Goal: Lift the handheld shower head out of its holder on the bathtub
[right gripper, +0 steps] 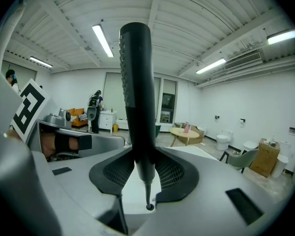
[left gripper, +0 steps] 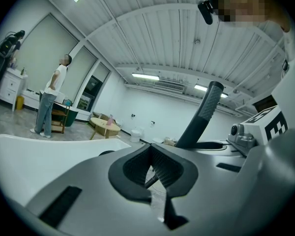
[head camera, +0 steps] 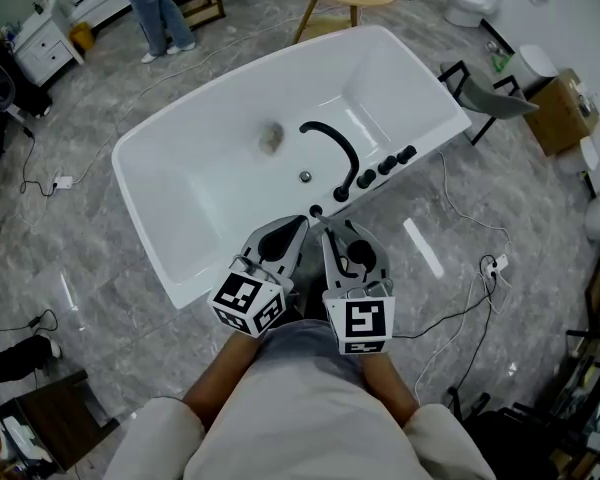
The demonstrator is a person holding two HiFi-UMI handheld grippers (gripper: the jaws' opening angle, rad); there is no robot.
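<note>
Grey marble floor (head camera: 80,218) surrounds a white bathtub (head camera: 195,283), which lies just ahead of both grippers. On its rim I note a black spout (head camera: 335,143) and a row of black knobs (head camera: 385,166) beyond the right gripper (right gripper: 146,176).

That gripper is clamped on the black shower head (right gripper: 137,97), which stands upright between its pads, just beside the left gripper (left gripper: 155,163). The left gripper's jaws are drawn together and grip nothing I can make out.

The holder (head camera: 316,210), directly ahead of the jaw tips, looks vacant. I judge the lift essentially done, with only clearance from the rim left to confirm.
</note>
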